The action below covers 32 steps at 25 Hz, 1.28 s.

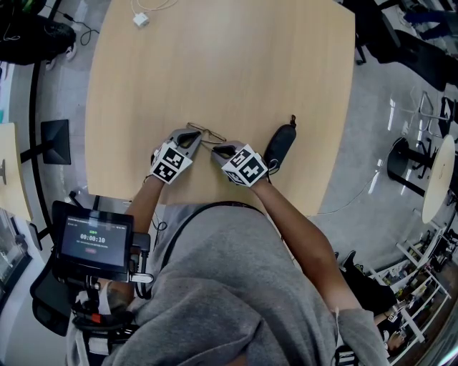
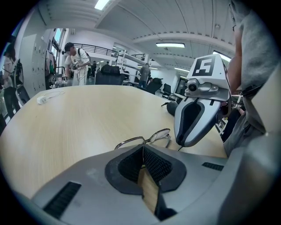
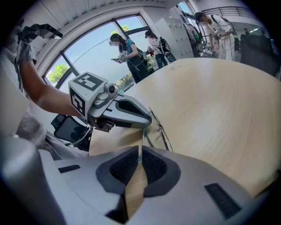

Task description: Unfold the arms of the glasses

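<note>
At the table's near edge, our left gripper and right gripper each pinch the glasses' thin wire; unfolding seems under way, and next we should swing one arm gently outward.

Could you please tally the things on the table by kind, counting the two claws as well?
Glasses: 1
Black case: 1
White plug with cable: 1
Claws: 2, the left claw and the right claw, each shut on the glasses
Total: 5
</note>
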{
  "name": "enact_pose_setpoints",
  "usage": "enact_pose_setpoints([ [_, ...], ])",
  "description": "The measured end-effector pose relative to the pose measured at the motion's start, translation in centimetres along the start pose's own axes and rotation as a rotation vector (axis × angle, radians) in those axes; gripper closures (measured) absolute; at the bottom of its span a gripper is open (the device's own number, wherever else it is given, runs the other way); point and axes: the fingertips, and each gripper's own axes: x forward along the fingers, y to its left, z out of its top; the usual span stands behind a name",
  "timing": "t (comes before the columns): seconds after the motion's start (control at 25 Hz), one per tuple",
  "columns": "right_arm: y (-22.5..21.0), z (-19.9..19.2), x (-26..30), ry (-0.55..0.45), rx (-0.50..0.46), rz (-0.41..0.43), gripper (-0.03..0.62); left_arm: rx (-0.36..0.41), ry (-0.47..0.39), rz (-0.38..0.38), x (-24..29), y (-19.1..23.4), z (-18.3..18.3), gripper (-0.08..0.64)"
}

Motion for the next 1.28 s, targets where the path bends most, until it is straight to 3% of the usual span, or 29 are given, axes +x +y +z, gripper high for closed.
enact_pose_setpoints([
  [0.56, -2.2, 1.7, -2.0, -0.077, 0.017, -0.095, 0.578, 0.007, 0.003, -0.022, 0.3, -0.5, -0.2, 0.554],
  [1.28, 1.3, -0.2, -0.4, -0.003, 0.009, 0.006, 0.578, 0.023, 0.033, -0.04, 0.6, -1.1, -0.6, 0.554],
])
